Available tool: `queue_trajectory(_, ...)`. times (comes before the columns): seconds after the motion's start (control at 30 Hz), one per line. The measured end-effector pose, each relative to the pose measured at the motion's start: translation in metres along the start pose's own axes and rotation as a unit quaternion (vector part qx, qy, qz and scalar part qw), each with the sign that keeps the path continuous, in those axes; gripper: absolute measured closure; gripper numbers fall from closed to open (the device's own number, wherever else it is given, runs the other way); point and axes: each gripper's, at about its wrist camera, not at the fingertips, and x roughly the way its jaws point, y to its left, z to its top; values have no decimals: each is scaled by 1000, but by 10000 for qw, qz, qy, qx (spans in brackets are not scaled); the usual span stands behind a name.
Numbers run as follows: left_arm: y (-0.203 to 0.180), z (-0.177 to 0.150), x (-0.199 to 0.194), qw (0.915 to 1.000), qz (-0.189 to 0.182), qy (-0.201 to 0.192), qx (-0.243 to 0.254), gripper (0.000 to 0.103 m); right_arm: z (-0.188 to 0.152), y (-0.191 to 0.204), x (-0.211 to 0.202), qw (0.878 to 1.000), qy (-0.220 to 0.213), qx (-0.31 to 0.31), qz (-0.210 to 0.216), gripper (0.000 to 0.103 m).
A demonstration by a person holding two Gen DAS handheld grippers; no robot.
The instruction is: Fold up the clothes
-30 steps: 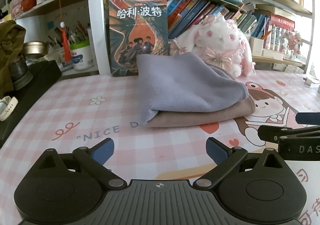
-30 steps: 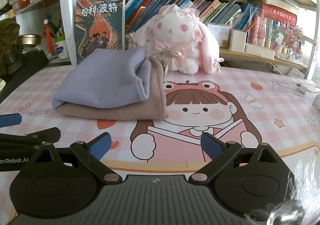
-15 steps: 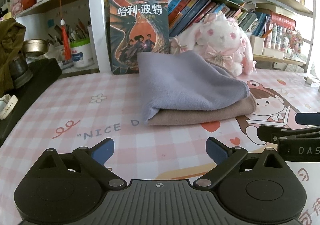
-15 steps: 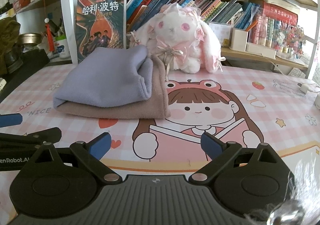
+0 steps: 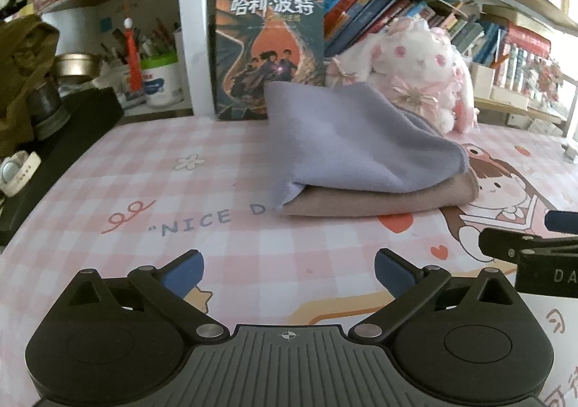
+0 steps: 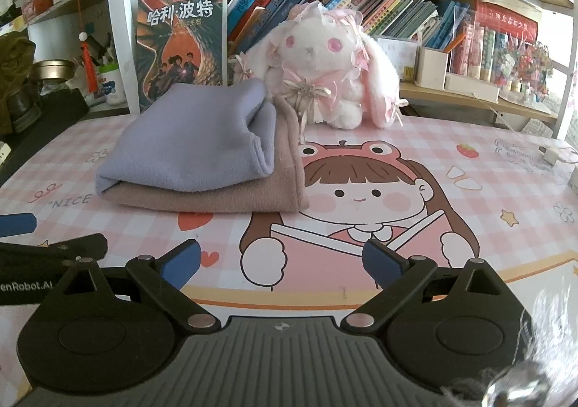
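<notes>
A folded lavender cloth [image 5: 354, 146] lies on top of a folded tan cloth [image 5: 379, 201] on the pink checked desk mat [image 5: 180, 197]. The same stack shows in the right wrist view, lavender cloth [image 6: 195, 146] over tan cloth [image 6: 224, 197]. My left gripper [image 5: 287, 273] is open and empty, low over the mat, in front of the stack and apart from it. My right gripper [image 6: 281, 260] is open and empty, in front and to the right of the stack. Each gripper's side shows at the edge of the other's view.
A white plush rabbit [image 6: 325, 67] sits behind the stack. An upright book [image 5: 269, 45] and shelves of books [image 6: 361, 5] stand at the back. A black box [image 5: 61, 128] and a watch [image 5: 16, 172] lie at the left. A white charger [image 6: 552, 155] lies far right.
Both grippers have tilted or drawn slightly so the stack sits a little higher in view. The cloths have not moved and both grippers stay open.
</notes>
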Motion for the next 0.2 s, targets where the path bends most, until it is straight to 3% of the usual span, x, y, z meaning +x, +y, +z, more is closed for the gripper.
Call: queue_trajectory(0.2, 0, 0, 1, 10000, -7, -13, 8, 1, 0, 0, 1, 10000, 12, 4, 5, 6)
